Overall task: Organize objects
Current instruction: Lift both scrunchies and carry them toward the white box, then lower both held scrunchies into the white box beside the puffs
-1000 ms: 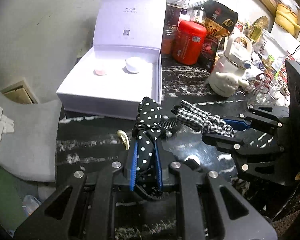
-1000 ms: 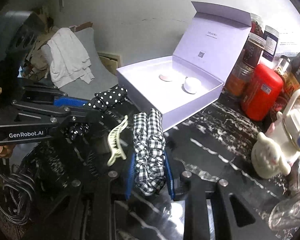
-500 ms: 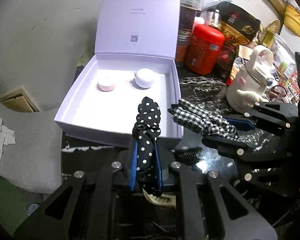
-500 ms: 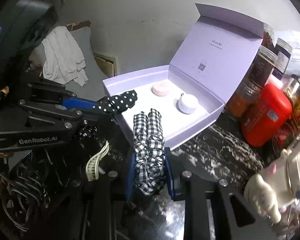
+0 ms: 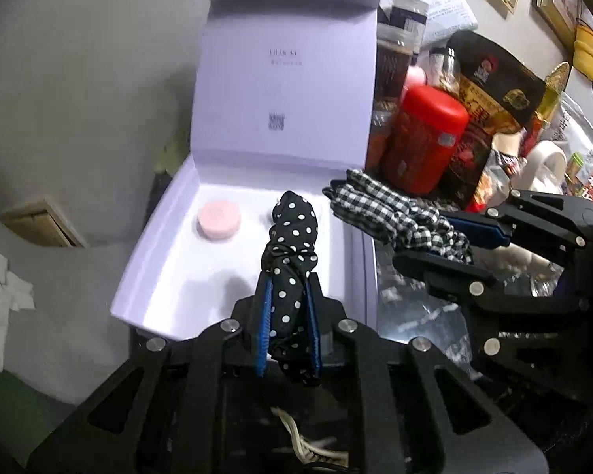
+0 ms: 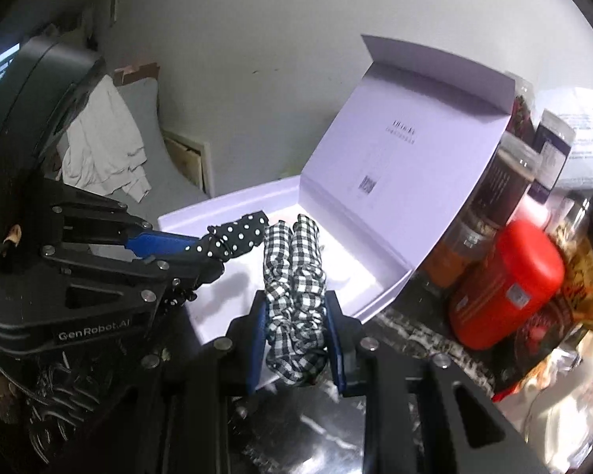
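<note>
We carry both scrunchies over the open box: left gripper pinching the dotted scrunchie, right gripper pinching the checked scrunchie. Neither is dropped in yet.

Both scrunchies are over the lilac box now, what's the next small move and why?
Probably lower the left tongs and release: their black polka-dot fabric scrunchie already hangs over the open lilac cardboard box, over bare floor beside the round pink puff.
</note>
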Demonstrator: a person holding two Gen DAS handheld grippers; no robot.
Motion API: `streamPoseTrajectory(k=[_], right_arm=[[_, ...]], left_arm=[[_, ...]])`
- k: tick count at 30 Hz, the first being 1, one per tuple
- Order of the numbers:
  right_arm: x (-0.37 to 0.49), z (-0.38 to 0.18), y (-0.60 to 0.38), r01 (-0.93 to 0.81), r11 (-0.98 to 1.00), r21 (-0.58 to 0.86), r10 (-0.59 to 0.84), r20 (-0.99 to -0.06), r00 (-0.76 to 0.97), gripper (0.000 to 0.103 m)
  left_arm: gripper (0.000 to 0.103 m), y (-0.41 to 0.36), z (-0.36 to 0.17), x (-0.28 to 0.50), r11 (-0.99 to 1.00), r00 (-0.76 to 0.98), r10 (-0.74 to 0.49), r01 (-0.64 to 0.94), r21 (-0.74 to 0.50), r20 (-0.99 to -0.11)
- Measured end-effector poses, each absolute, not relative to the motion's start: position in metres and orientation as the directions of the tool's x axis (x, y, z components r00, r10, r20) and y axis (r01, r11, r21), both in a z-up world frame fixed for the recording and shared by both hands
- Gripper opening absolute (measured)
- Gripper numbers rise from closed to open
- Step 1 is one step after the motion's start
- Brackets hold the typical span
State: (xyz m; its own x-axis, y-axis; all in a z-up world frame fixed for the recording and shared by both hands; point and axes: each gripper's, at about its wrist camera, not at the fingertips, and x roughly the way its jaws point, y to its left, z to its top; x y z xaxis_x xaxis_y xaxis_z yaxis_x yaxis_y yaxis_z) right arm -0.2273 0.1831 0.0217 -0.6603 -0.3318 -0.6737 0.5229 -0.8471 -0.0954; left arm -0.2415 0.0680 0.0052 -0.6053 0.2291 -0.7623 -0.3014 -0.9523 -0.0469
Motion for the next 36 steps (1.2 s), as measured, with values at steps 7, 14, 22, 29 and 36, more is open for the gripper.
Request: streamPoseTrajectory(k=[7,14,22,29,36], right_arm=[[-0.253,0.031,0.184,0.529,-0.845,-0.076,-0.356,-0.658,-0.663,0.027],[-0.287,0.028,0.18,0.515,-0.856,-0.054,-0.356,-0.661,-0.661,0.027],[-0.335,0.012,0.178,0.5,-0.866,-0.021,-0.348,-0.693,-0.632,0.027],[-0.371,-0.014,0.178,0.486,-0.873,0.028,-0.349,-0.732,-0.585,0.027],[-0.378,-0.035,0.176,0.476,-0.879,0.019,-0.319,-0.766,-0.558,0.027]], left_arm=[[0.015,0.071,0.014,-0.268,-0.959,-0.632,0.213,-0.28,-0.037,-0.745],[0.015,0.065,0.009,-0.307,-0.979,-0.655,0.142,-0.204,-0.007,-0.742],[0.015,0.048,-0.015,-0.362,-0.988,-0.597,0.148,-0.124,-0.092,-0.788],[0.015,0.042,-0.044,-0.392,-0.993,-0.549,0.112,-0.1,-0.069,-0.828],[0.015,0.039,-0.07,-0.404,-0.992,-0.485,0.111,-0.111,-0.064,-0.868]])
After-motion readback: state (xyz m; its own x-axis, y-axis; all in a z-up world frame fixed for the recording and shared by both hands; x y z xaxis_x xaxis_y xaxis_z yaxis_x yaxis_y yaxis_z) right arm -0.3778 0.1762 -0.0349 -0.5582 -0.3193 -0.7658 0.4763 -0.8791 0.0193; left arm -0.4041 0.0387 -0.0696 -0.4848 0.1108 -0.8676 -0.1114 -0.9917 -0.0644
